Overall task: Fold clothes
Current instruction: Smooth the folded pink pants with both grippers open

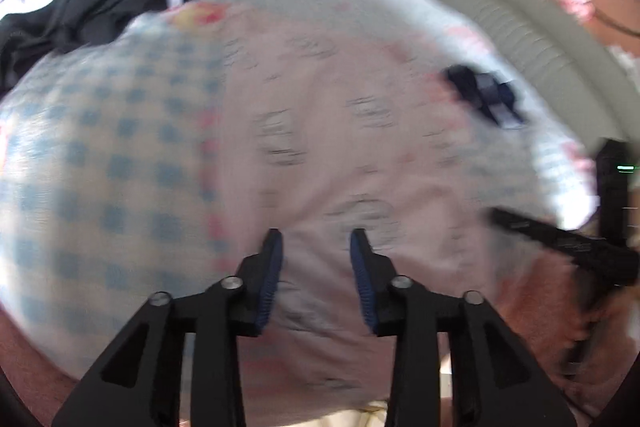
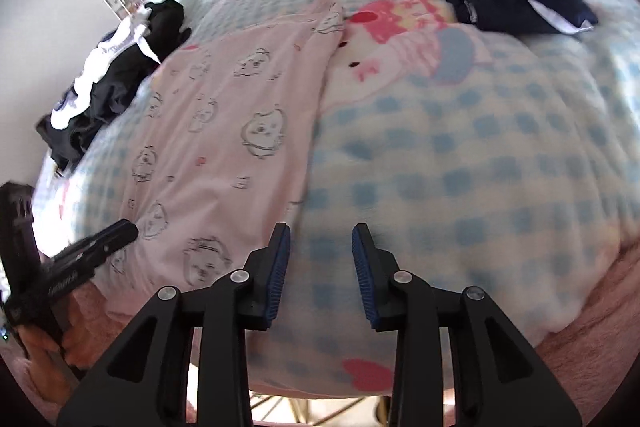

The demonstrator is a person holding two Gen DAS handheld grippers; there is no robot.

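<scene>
While both the left gripper (image 1: 316,239) and right gripper (image 2: 321,233) hover empty, jaws apart, the pink garment (image 2: 224,131) at ten o'clock could bunch if pinched unevenly.

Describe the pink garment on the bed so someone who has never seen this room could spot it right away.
Find the bed with the blue checked cover. The pink garment lies spread flat on it, between the dark pile and the folded navy clothes. It alone is pale pink with outlined cartoon faces.
</scene>
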